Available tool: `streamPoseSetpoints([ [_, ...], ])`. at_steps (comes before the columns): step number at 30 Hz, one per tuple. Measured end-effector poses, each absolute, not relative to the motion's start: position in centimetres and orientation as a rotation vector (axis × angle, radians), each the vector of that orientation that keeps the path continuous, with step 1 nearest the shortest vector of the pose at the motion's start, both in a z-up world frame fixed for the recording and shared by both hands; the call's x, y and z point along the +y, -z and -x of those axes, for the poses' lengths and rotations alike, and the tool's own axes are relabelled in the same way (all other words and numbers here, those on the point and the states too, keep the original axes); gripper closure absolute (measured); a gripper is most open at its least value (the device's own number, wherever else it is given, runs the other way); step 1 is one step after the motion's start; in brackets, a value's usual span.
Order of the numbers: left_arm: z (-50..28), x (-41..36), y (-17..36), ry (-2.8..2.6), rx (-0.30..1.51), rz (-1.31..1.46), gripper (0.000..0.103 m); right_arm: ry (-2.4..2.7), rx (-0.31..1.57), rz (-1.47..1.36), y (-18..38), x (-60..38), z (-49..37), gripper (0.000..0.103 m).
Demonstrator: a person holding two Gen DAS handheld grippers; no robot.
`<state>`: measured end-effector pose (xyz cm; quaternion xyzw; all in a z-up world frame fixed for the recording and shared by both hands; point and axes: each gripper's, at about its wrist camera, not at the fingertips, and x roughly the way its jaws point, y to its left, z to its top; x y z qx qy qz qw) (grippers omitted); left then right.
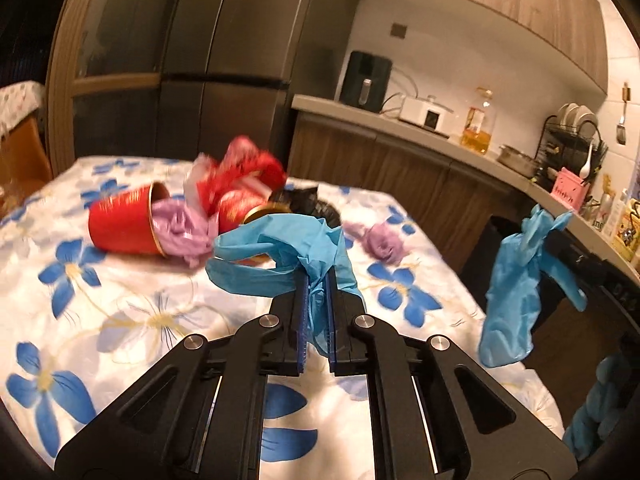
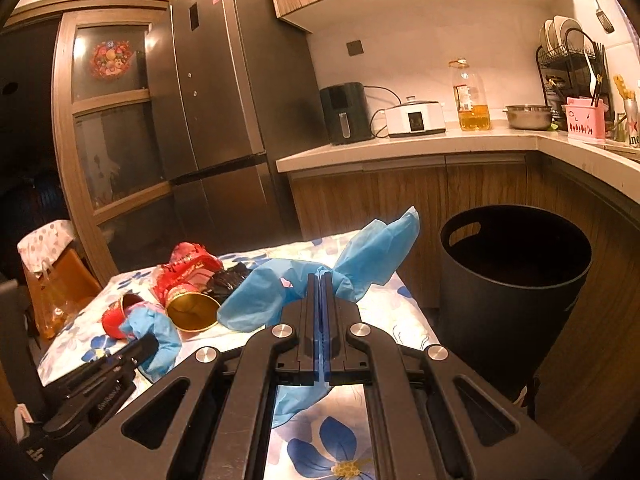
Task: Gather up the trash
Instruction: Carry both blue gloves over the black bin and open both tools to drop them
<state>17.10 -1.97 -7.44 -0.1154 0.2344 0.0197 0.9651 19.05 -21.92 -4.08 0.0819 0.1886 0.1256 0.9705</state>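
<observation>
The left gripper [image 1: 318,280] is clamped on a crumpled blue glove [image 1: 280,252], which bunches out past the fingertips toward ten o'clock, above a table covered by a white cloth with blue flowers [image 1: 120,308]. The right gripper [image 2: 322,280] is pressed tight on a second blue glove [image 2: 360,260], whose ends flare to two o'clock and eight o'clock. In the left view, at eleven o'clock from the fingertips, a red cup [image 1: 120,226] lies on its side with purple wrapping [image 1: 180,236] spilling from its mouth; red foil wrapping [image 1: 240,176] sits just behind it, and a purple wad [image 1: 384,242] lies at one o'clock. In the right view, a black bin [image 2: 516,288] stands open at three o'clock beside the table. On the counter beyond, an oil bottle [image 2: 472,100] carries a label too small to read; a can at far right shows only partial white letters.
</observation>
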Motion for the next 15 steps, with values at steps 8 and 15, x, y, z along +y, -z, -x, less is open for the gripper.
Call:
streamPoseSetpoints([
  [8, -16.3, -3.1, 4.7, -0.010, 0.409, 0.215, 0.097, -0.256, 0.342, -0.158, 2.6, -22.6, -18.0, 0.101],
  [15, -17.5, -5.7, 2.8, 0.044, 0.374, 0.181, 0.097, -0.226, 0.301, -0.149, 1.3, -24.1, -17.7, 0.101],
])
